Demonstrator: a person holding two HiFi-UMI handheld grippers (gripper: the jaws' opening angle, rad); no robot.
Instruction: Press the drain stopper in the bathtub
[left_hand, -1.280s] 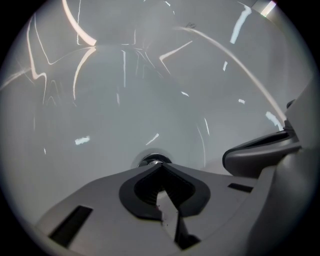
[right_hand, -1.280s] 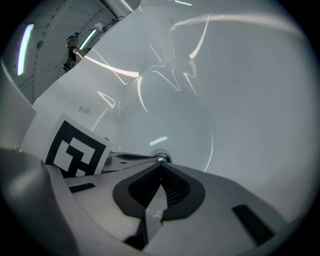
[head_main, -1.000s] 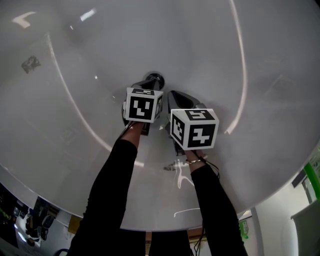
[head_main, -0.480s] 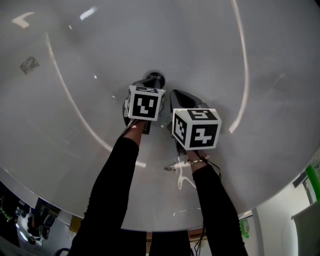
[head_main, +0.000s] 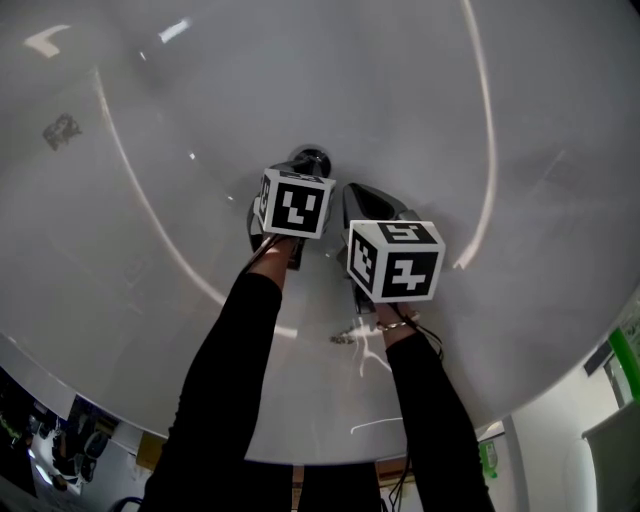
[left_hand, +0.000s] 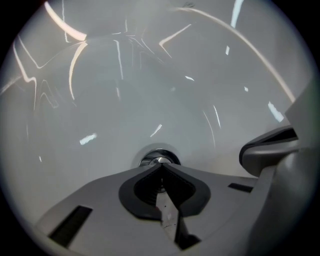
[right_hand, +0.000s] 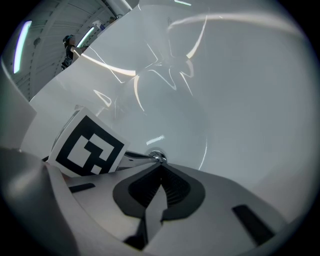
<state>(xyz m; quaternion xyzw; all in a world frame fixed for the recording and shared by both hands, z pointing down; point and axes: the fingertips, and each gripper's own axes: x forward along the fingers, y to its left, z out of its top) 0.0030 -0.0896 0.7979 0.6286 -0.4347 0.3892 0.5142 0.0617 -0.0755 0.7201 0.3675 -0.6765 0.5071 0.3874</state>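
The chrome drain stopper (head_main: 311, 158) sits in the floor of the white bathtub (head_main: 150, 150). In the left gripper view, my left gripper (left_hand: 160, 165) is shut with nothing between its jaws. Its tips meet right at the near edge of the stopper (left_hand: 156, 160); whether they touch it I cannot tell. In the head view its marker cube (head_main: 295, 203) covers the tips. My right gripper (right_hand: 160, 166) is also shut and empty. It hovers just right of the left one, and the stopper (right_hand: 157, 157) shows just past its tips.
The tub's curved white walls rise on all sides, with bright light streaks (head_main: 480, 120) on them. The tub's near rim (head_main: 330, 440) lies below my arms. The left gripper's marker cube (right_hand: 89, 148) fills the left of the right gripper view.
My left gripper has edged forward and slightly right, closer over the stopper. The right gripper has shifted only a little.
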